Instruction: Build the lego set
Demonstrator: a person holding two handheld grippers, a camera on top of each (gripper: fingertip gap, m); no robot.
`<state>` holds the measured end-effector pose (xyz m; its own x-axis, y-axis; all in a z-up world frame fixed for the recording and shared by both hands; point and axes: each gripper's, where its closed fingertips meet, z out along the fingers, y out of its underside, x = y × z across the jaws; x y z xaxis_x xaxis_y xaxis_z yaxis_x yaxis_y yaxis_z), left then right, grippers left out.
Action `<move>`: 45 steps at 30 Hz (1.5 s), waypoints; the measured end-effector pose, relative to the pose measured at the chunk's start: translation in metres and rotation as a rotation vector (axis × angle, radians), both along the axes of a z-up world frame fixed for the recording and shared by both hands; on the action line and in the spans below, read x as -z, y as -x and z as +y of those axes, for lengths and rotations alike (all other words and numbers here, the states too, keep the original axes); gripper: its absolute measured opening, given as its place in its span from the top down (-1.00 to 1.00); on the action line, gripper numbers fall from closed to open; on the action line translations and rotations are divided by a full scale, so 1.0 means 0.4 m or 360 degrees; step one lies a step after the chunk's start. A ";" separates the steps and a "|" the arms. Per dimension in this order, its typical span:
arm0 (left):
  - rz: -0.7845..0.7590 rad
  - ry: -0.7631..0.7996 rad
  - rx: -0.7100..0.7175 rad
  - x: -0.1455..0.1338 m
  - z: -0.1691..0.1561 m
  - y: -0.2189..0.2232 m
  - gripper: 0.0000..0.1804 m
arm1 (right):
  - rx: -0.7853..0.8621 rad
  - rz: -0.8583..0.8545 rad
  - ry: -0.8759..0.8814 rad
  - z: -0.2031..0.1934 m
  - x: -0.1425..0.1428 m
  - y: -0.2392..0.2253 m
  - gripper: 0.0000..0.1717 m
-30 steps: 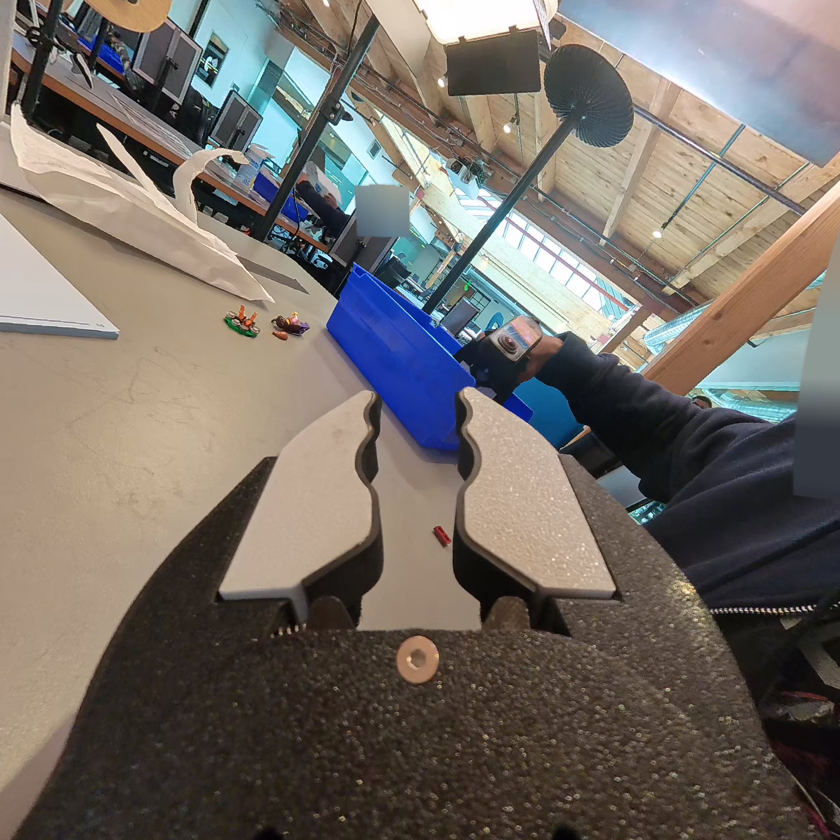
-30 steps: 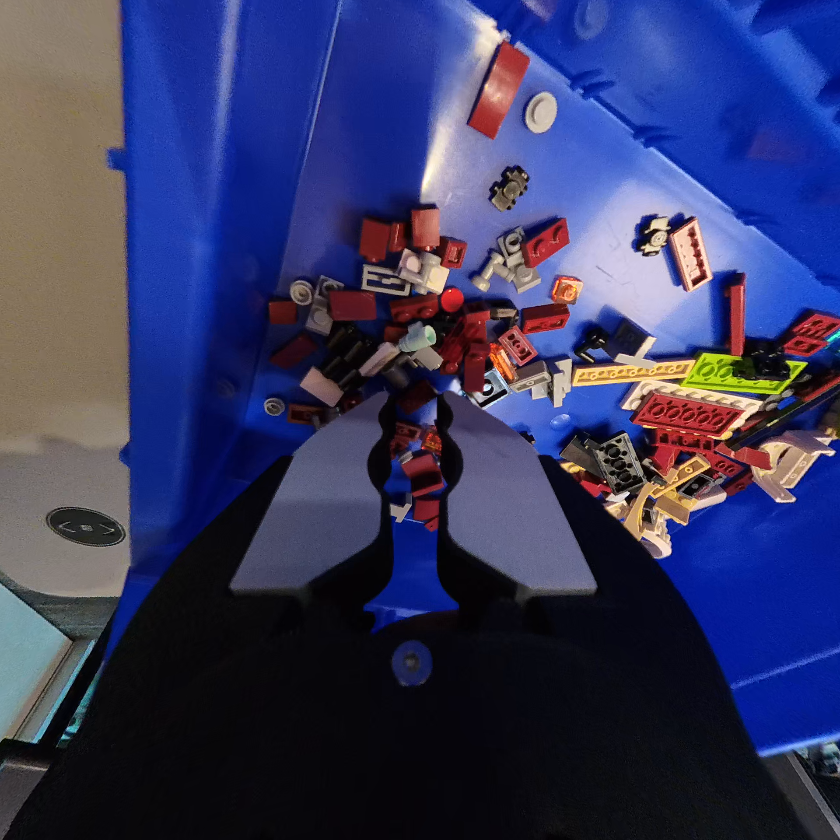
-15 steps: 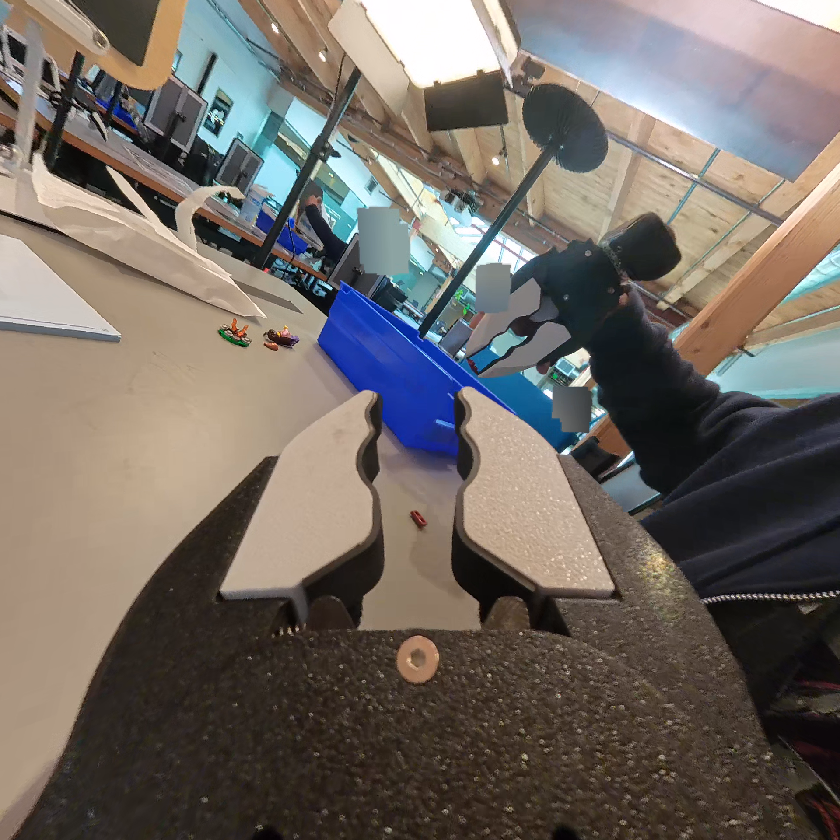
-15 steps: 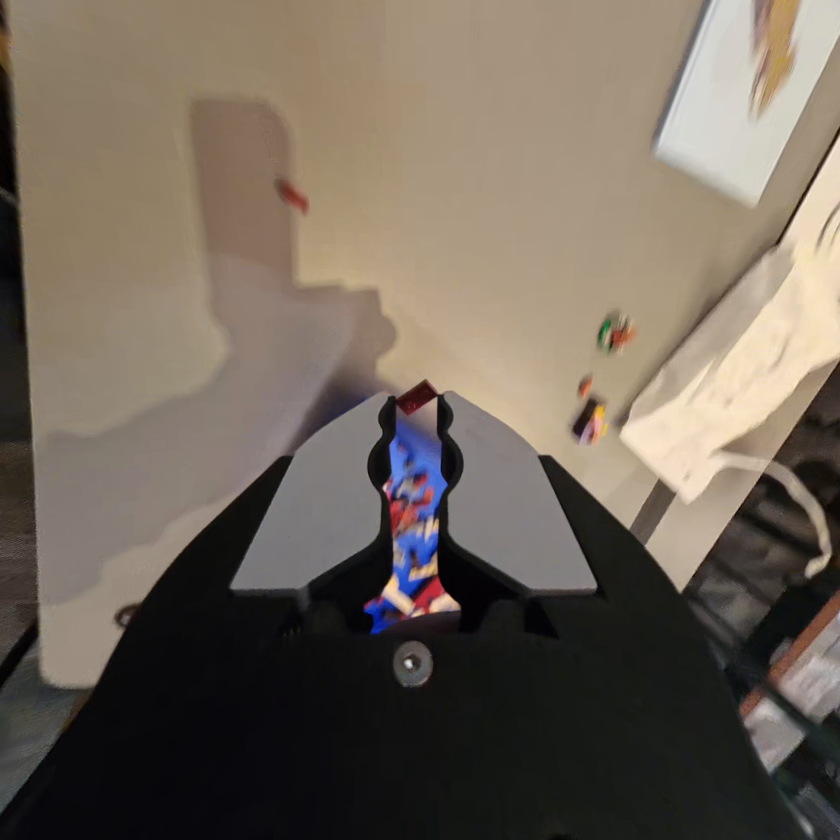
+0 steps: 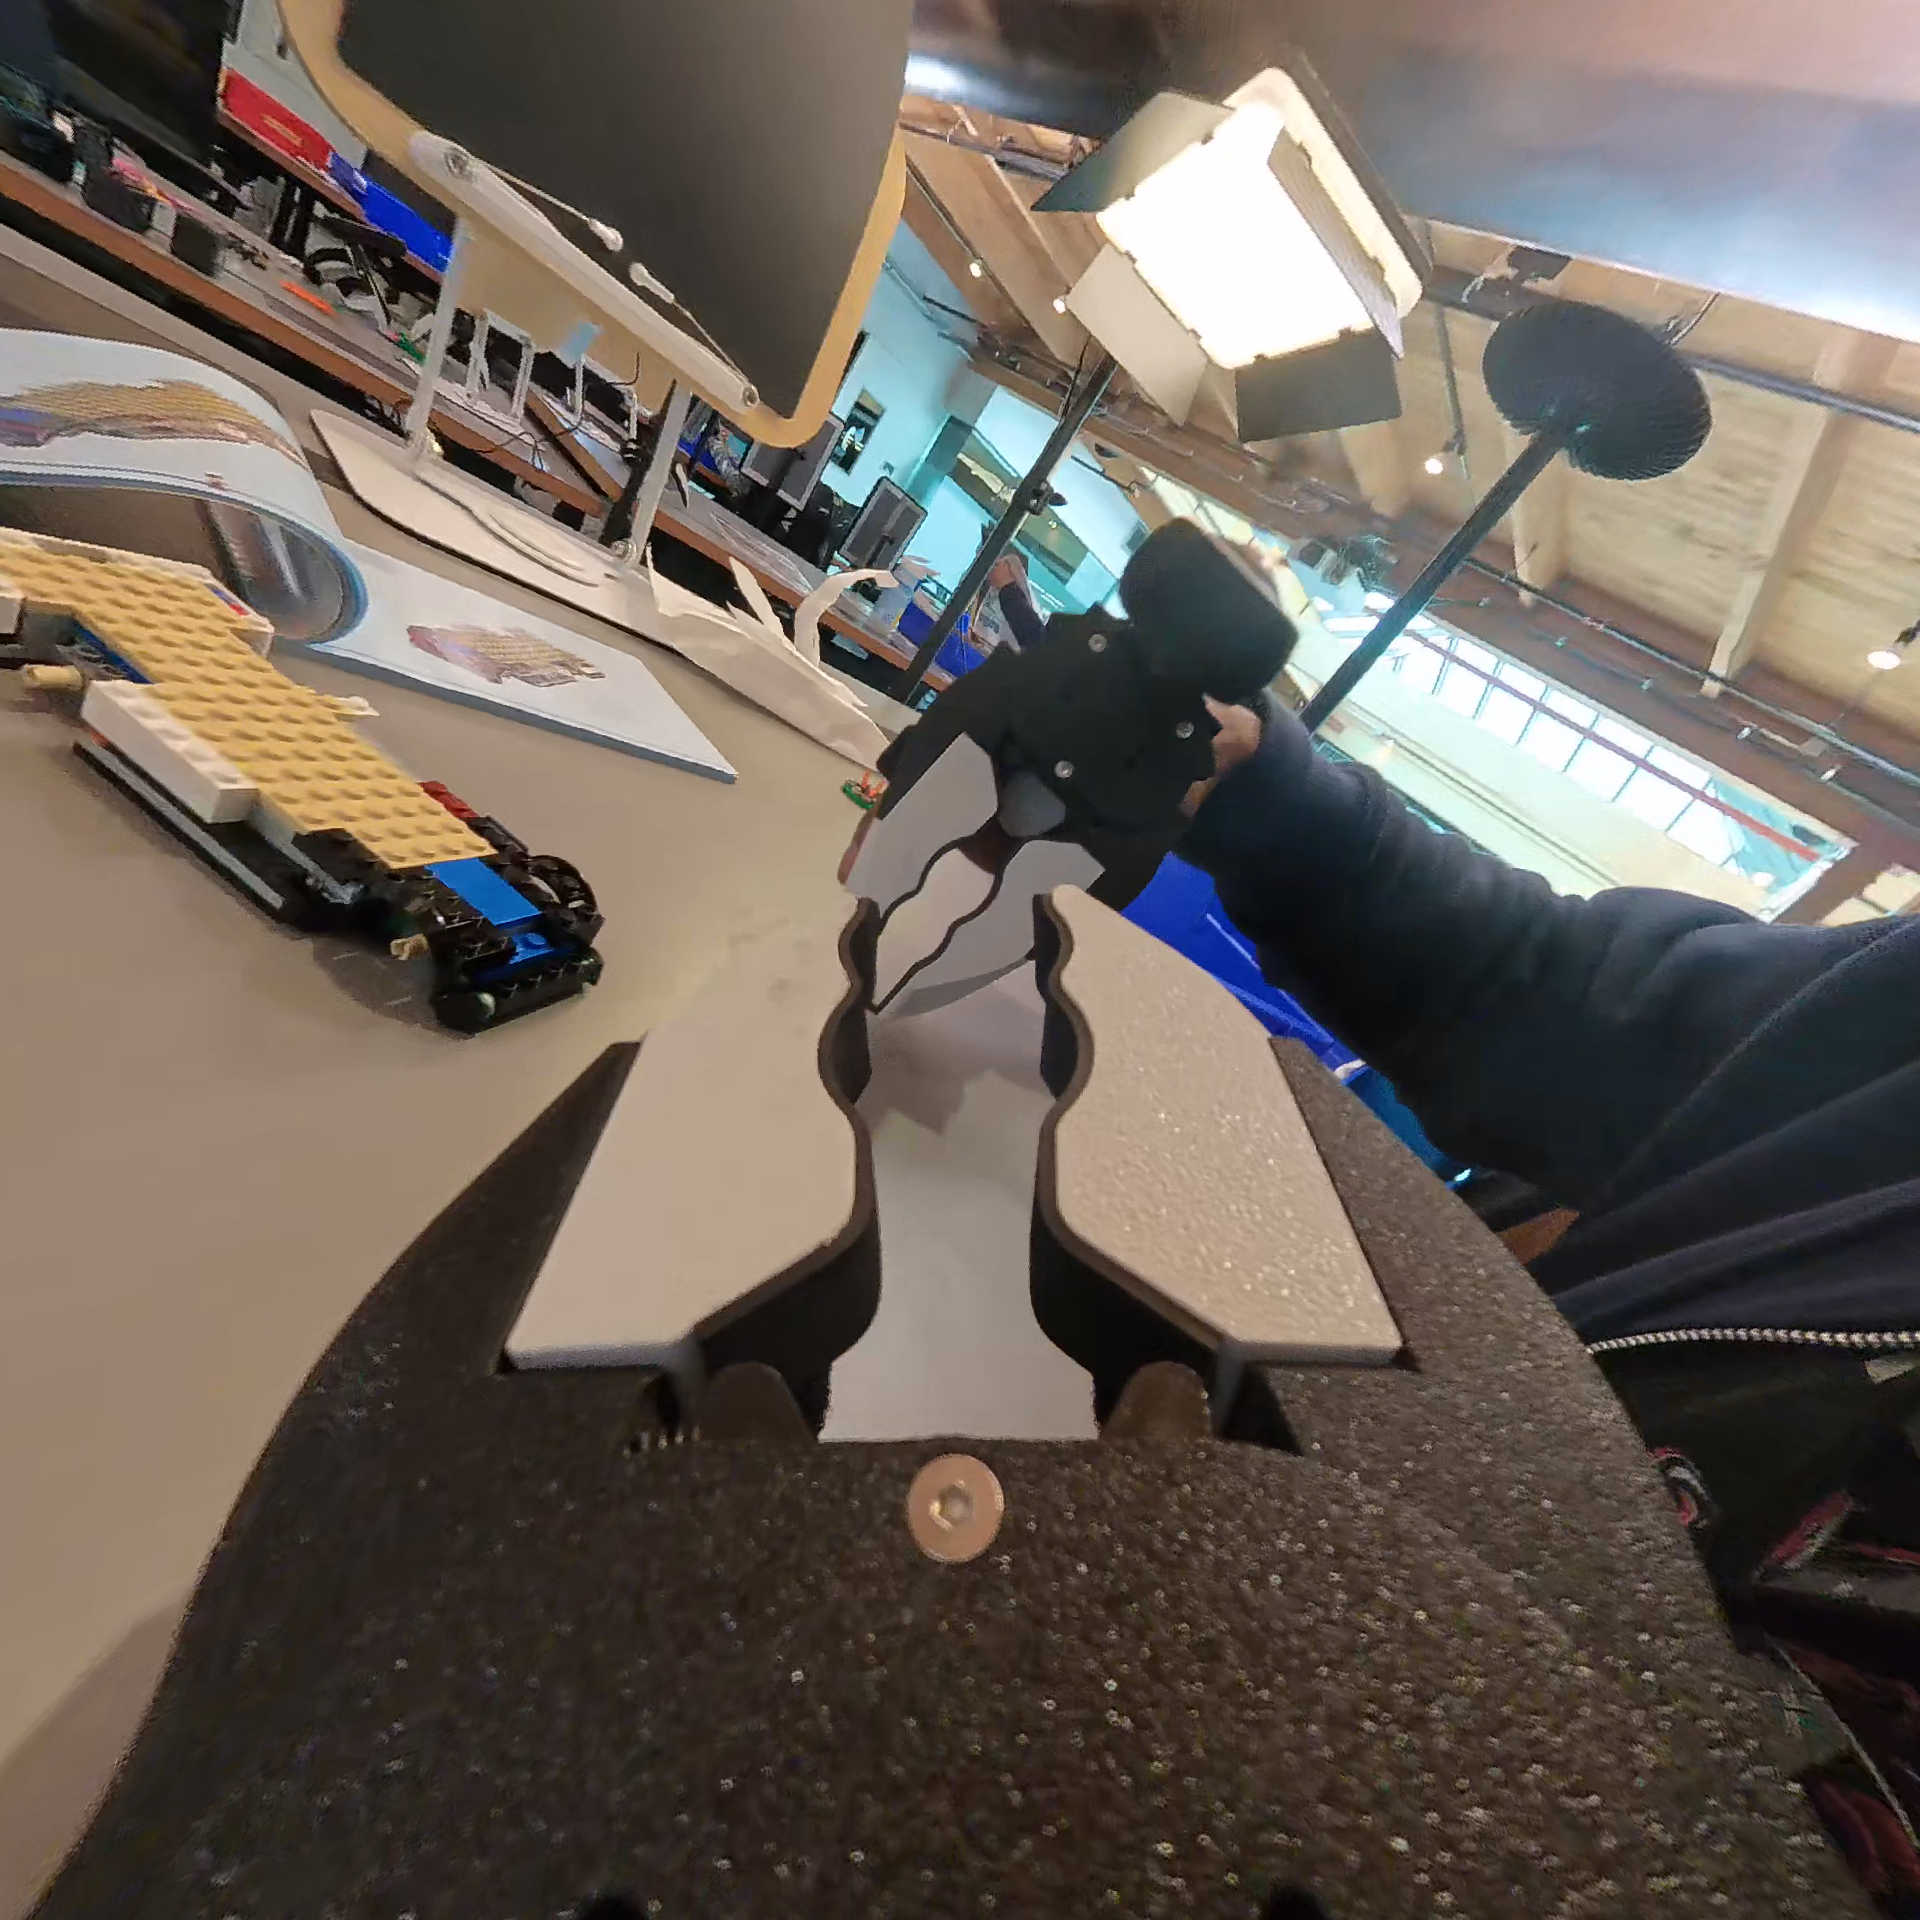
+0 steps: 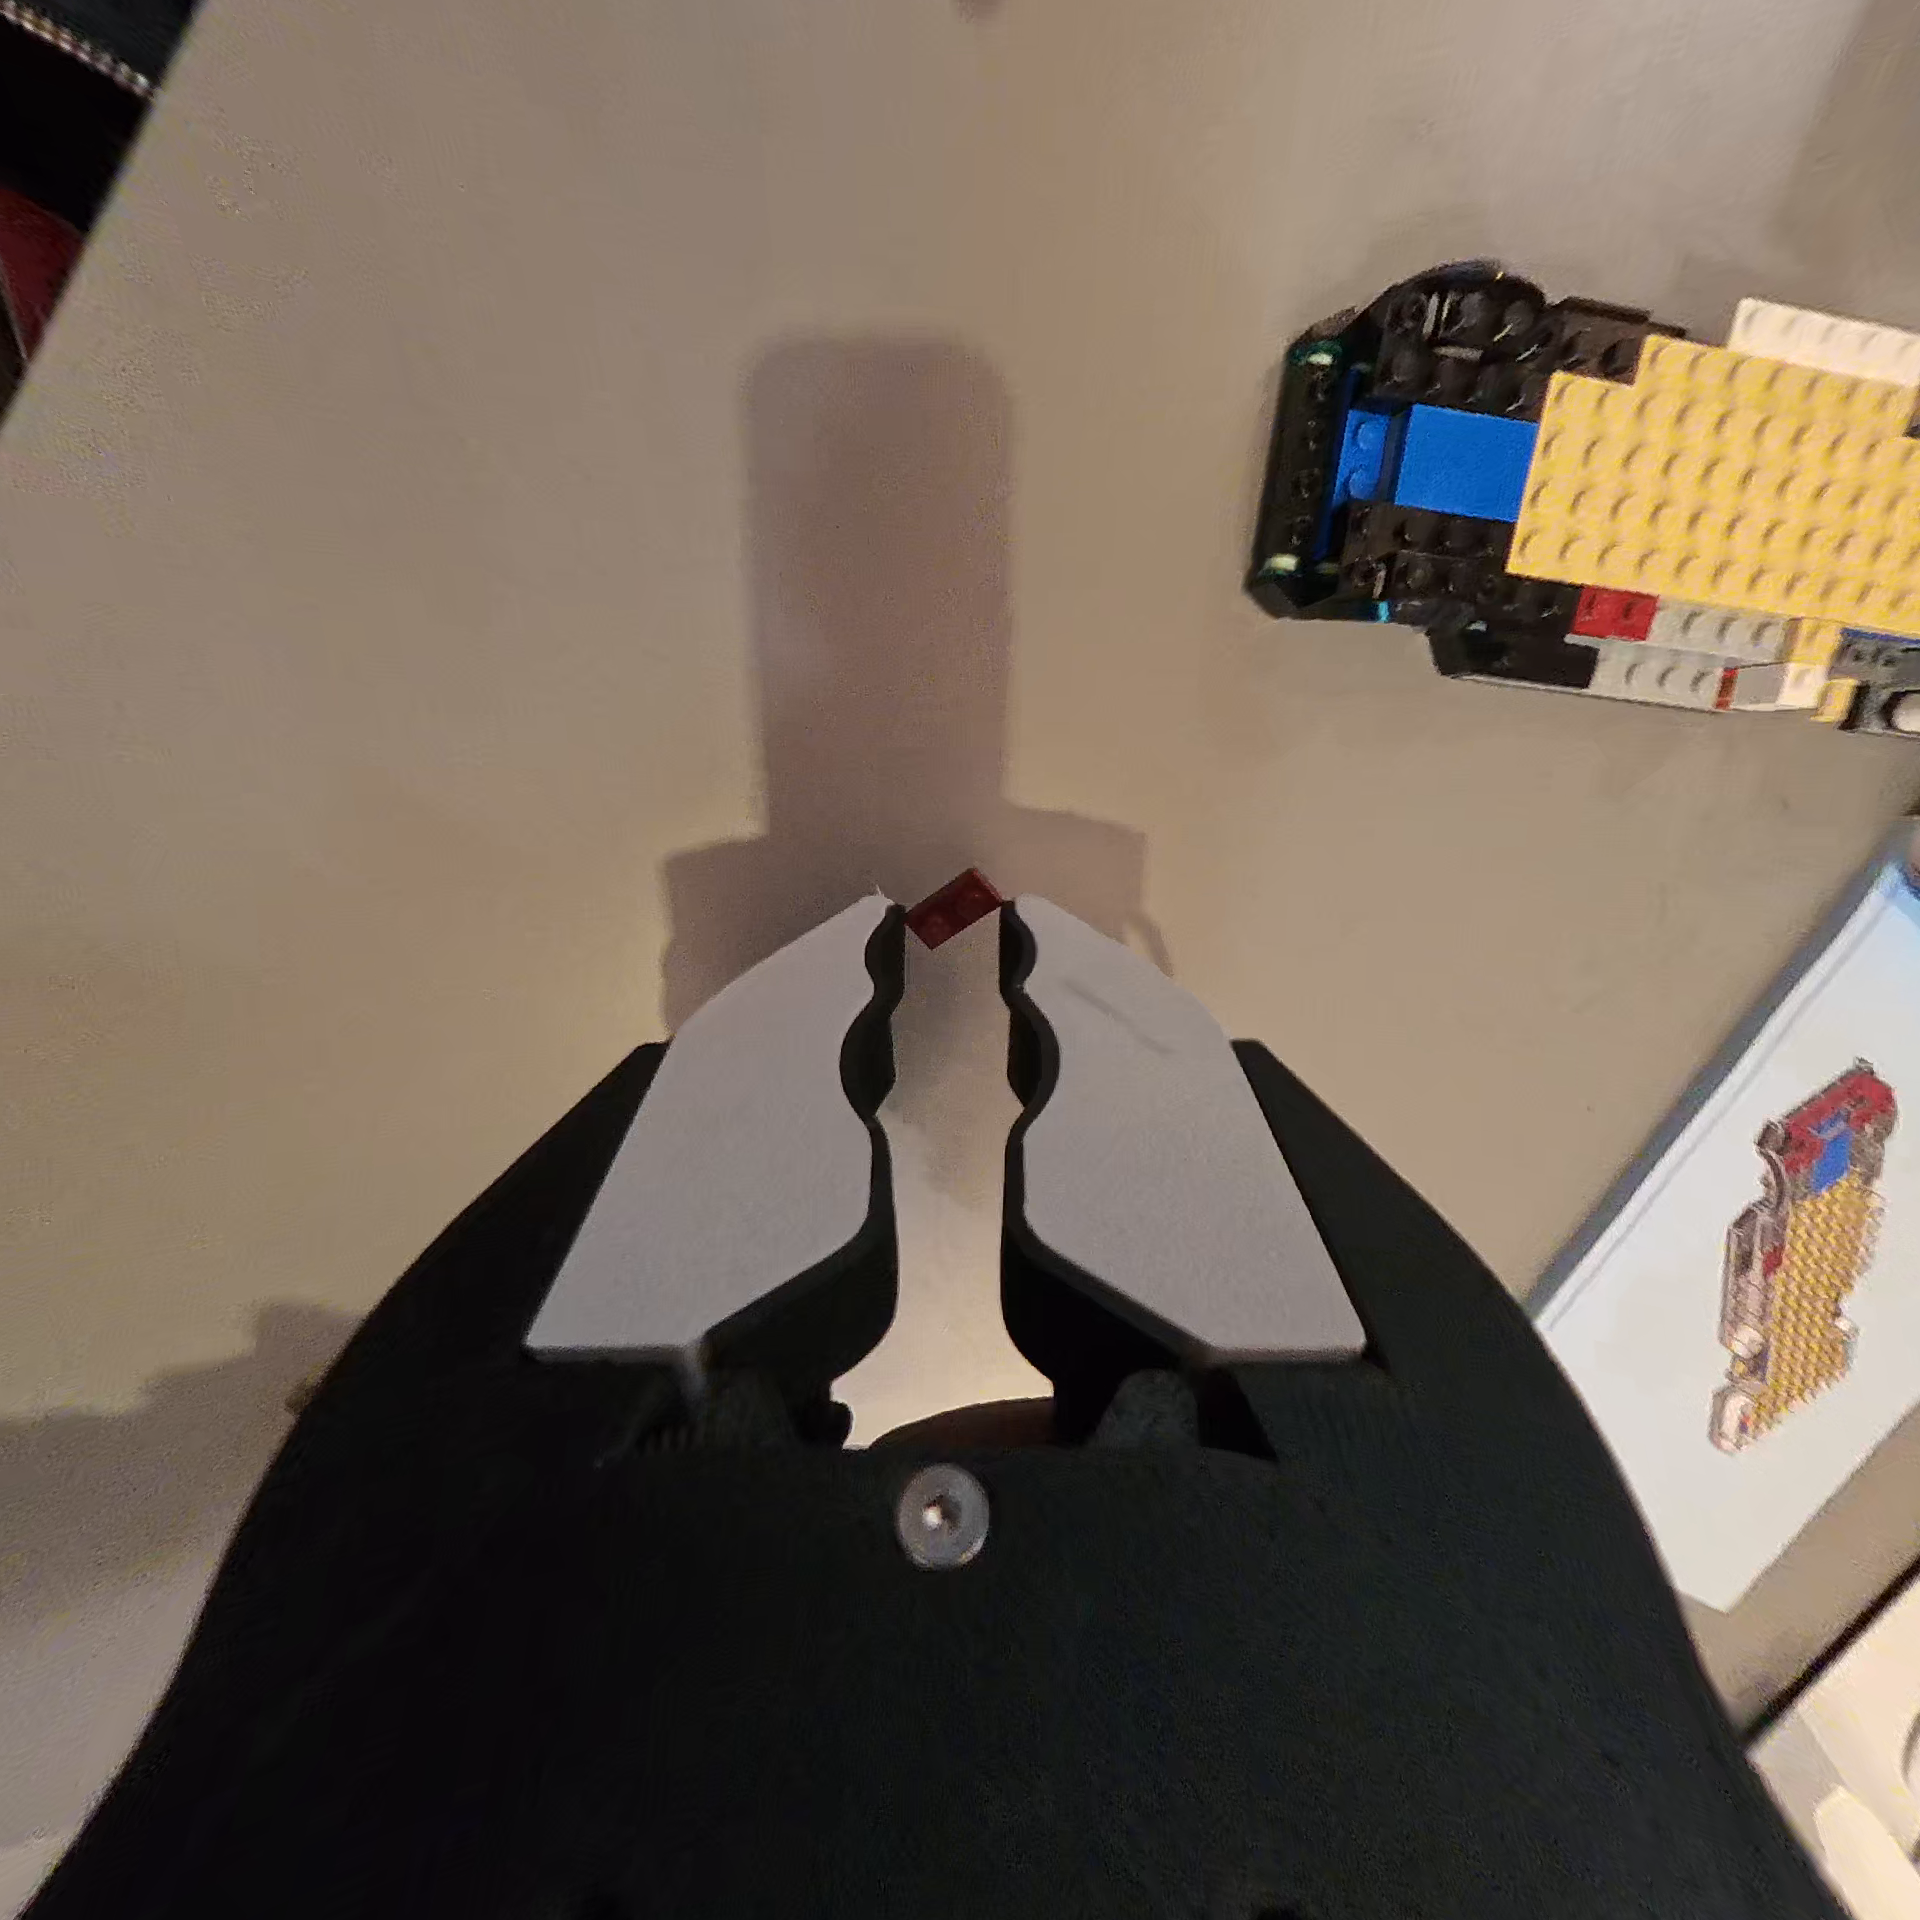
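Observation:
My right gripper (image 6: 951, 916) is shut on a small dark red brick (image 6: 953, 908), pinched at the very fingertips above the bare tan table (image 6: 416, 623). In the left wrist view the right gripper (image 5: 896, 935) hangs just ahead of my left fingertips, held by a dark-sleeved arm (image 5: 1507, 935); the brick does not show clearly there. My left gripper (image 5: 956, 935) is open and empty, low over the table. A partly built brick model (image 5: 312, 790) with a tan studded plate, blue and black parts lies to its left; it also shows in the right wrist view (image 6: 1662, 478).
An open instruction booklet (image 5: 520, 665) lies behind the model, and shows in the right wrist view (image 6: 1766, 1247). A blue bin (image 5: 1226, 935) sits behind the right gripper. A monitor on a white stand (image 5: 623, 156), a white paper bag (image 5: 769, 655) and a lamp panel (image 5: 1247, 239) stand farther back. The grippers' ends are close to 15 cm from one another.
My right gripper lifted out of the blue bin with the dark red brick and swung over the table in front of my left gripper. My left gripper turned left; the model came into view.

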<state>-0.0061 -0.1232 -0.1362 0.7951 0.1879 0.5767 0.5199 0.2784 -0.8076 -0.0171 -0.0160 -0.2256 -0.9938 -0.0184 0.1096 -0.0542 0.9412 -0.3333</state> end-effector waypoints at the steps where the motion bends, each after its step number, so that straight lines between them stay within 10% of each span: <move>1: -0.0018 -0.0020 0.0004 0.000 -0.006 0.001 0.68 | 0.0007 -0.0024 -0.0006 -0.002 0.009 0.002 0.80; 13: 0.0053 0.0089 -0.0089 -0.015 -0.027 0.060 0.68 | 0.0327 0.0058 0.0240 -0.057 -0.013 0.090 0.68; 20: 0.0106 0.0797 -0.0175 0.099 -0.026 0.165 0.67 | 0.0846 0.0025 0.0364 -0.107 0.000 0.184 0.52; 30: 0.0243 0.1469 0.0391 0.243 0.024 0.190 0.54 | 0.0930 -0.0143 0.0443 -0.145 0.045 0.160 0.46; 45: 0.0465 0.1110 0.0435 0.133 0.095 0.177 0.52 | 0.0815 0.0171 0.0769 -0.127 -0.062 0.153 0.51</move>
